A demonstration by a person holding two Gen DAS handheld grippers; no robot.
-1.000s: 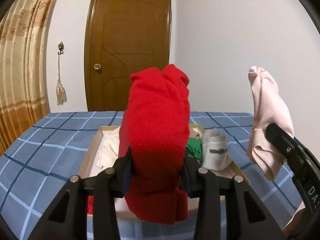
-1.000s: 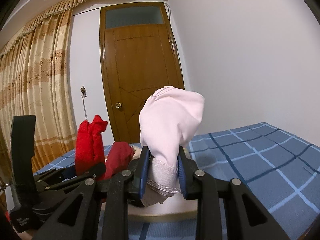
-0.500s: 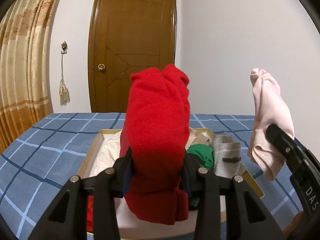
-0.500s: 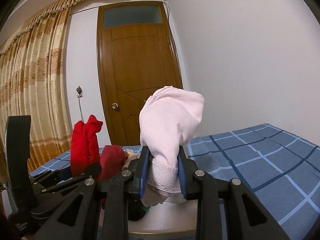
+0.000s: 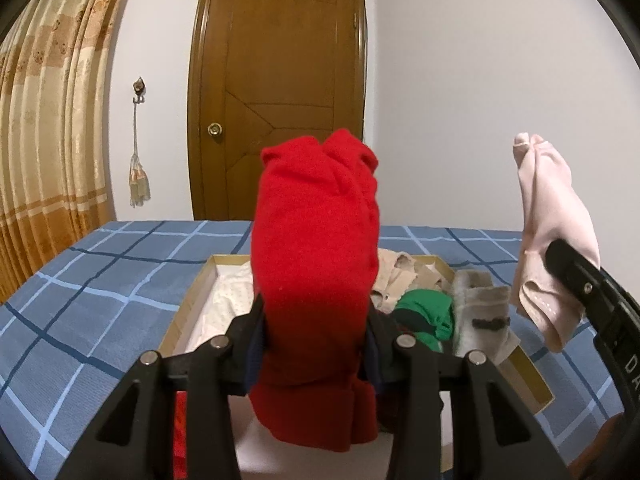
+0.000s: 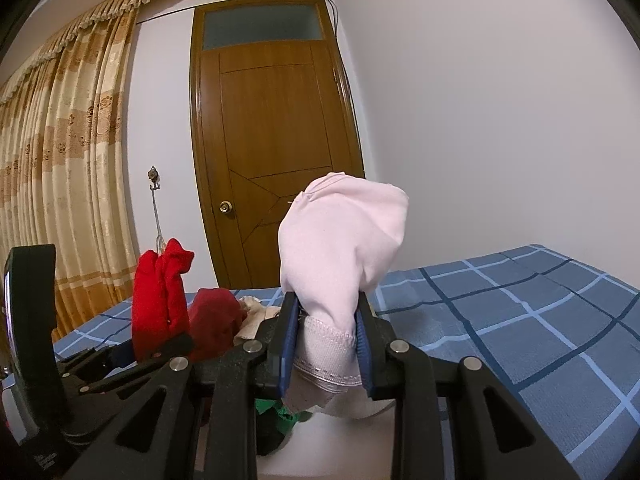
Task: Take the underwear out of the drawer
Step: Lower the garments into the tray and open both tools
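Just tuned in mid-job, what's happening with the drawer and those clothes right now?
A person holds a set of tongs in each hand. The left tongs are clamped on red underwear, the right tongs on pale pink underwear, both lifted above the open drawer on the blue checked bed. Green, grey and beige pieces remain inside.

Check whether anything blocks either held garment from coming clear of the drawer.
Nothing visible does. The left tongs clamp the red knit underwear and the right tongs clamp the pale pink underwear, both raised above the shallow wooden drawer, with only open air around them.
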